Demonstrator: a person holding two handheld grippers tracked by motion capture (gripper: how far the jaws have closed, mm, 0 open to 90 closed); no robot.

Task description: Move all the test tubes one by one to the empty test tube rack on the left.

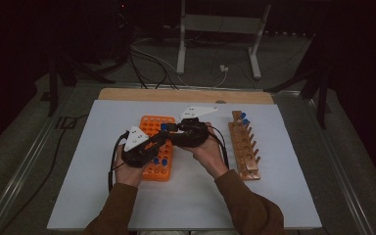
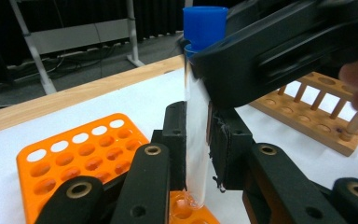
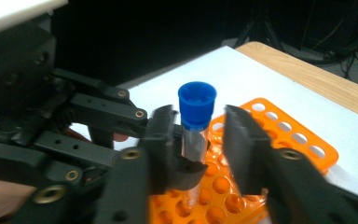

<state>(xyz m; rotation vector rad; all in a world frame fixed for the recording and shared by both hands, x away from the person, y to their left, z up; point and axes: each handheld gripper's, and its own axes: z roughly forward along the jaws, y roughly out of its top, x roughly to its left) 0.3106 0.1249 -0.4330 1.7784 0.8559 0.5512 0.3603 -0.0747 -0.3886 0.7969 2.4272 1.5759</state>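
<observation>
1. Left gripper (image 1: 152,145): we see its jaws clamped on the lower body of a clear glass test tube with a blue cap (image 2: 197,116). The tube stands upright, long axis vertical, its bottom just above the holes of the orange rack.
2. The tube sits at the middle of the table, between both hands and over the far right part of the orange plastic tube rack (image 1: 157,147). The left gripper is the one holding it.
3. Orange rack: we count two blue-capped tubes (image 1: 159,161) seated at its near end; the other holes we can see look empty.
4. Right gripper (image 3: 198,140): we see its jaws parted, flanking the tube's upper part just below the cap. The right jaw stands clear of the glass; whether the left jaw touches it we cannot tell. We judge this a handover, left taking over.
5. Wooden peg-and-hole rack (image 1: 244,147) on the right: two blue-capped tubes (image 1: 244,119) stand at its far end, the remaining holes empty. We judge the tube moves between racks.
</observation>
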